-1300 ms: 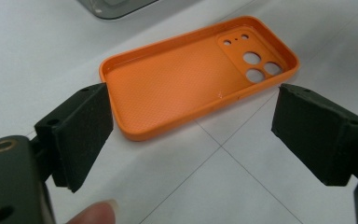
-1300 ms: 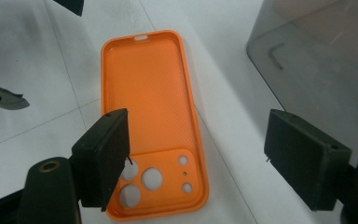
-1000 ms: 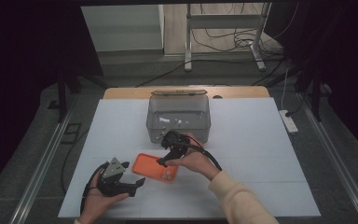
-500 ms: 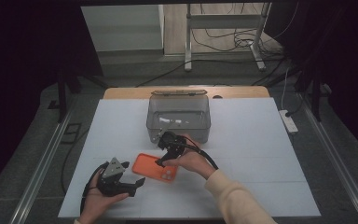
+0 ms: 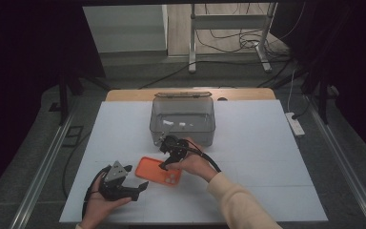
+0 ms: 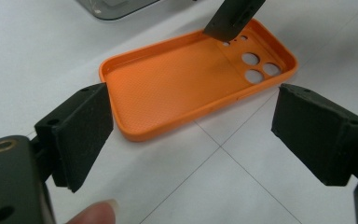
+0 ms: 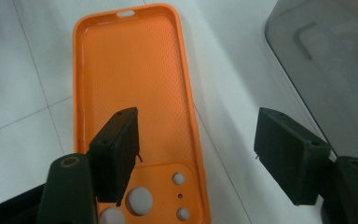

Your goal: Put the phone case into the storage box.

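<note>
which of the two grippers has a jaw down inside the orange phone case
The right gripper: one of its jaws stands inside the orange phone case near the camera holes, the other outside its rim. The left gripper waits open, short of the case.

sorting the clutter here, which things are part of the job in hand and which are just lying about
In the job:
- orange phone case, lying inside up on the table
- right gripper, one jaw inside the case, one outside its edge, jaws just closing
- left gripper, open, pointed at the case

Lying about:
- clear plastic box
- white power strip
- cables on the floor
</note>
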Demonstrator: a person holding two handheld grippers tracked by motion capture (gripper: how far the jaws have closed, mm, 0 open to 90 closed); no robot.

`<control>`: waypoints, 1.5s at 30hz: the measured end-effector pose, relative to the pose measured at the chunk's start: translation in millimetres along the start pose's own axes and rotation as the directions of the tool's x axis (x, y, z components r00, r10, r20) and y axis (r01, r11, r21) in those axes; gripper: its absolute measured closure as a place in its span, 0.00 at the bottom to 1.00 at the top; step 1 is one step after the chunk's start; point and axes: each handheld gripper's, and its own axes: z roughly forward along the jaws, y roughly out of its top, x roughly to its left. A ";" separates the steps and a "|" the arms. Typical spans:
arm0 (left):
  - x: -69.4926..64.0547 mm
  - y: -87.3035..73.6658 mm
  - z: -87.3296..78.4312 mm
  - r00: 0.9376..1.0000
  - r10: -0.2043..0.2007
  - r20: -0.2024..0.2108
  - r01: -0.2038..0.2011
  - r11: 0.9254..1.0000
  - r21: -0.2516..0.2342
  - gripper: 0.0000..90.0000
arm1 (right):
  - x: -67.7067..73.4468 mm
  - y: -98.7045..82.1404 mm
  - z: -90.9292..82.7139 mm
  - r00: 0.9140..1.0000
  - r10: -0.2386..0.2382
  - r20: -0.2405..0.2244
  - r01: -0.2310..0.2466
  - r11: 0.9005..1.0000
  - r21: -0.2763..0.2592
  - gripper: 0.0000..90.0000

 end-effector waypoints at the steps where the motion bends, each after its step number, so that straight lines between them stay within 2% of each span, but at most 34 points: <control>1: 0.0 0.1 -0.1 1.000 0.000 0.000 0.000 1.000 0.000 0.14 | -0.2 -0.1 0.2 1.000 0.001 -0.002 -0.001 1.000 0.004 0.35; 6: -0.4 0.3 -0.2 1.000 -0.001 0.001 0.001 1.000 -0.002 0.14 | 0.6 0.3 1.5 1.000 -0.001 -0.005 0.001 1.000 0.005 0.38; 9: -0.4 0.3 -0.2 1.000 -0.001 0.001 0.001 1.000 -0.002 0.14 | 0.1 0.1 4.0 1.000 0.011 0.010 -0.011 1.000 0.018 0.42; 12: -0.1 0.3 -0.6 1.000 -0.001 0.002 0.001 1.000 -0.003 0.14 | -1.7 -0.1 6.7 1.000 0.014 -0.011 -0.014 1.000 0.024 0.46; 20: -0.3 0.4 -0.2 1.000 0.000 0.004 0.000 1.000 -0.003 0.14 | -1.1 1.2 11.4 1.000 0.011 -0.010 -0.010 0.999 0.042 0.51; 21: -0.3 0.3 0.0 1.000 -0.001 0.004 0.001 1.000 -0.003 0.14 | -0.7 1.5 11.8 1.000 0.007 0.000 -0.007 0.999 0.047 0.52; 22: -0.2 0.3 -0.1 1.000 0.000 0.005 0.000 1.000 -0.001 0.14 | -1.0 1.5 12.6 1.000 0.002 -0.010 -0.001 0.999 0.048 0.53; 31: -0.6 0.5 0.1 1.000 0.002 0.003 -0.002 1.000 -0.002 0.14 | 0.2 1.4 14.6 1.000 -0.021 -0.005 0.021 0.998 0.060 0.64; 36: -0.4 0.3 0.4 1.000 0.002 0.005 -0.002 1.000 0.000 0.14 | -0.4 1.5 14.4 1.000 -0.015 -0.008 0.015 0.998 0.057 0.66; 45: -1.6 0.8 0.8 1.000 0.005 0.007 -0.005 1.000 0.005 0.14 | -2.0 1.1 13.4 0.999 -0.032 -0.010 0.033 0.998 0.061 0.77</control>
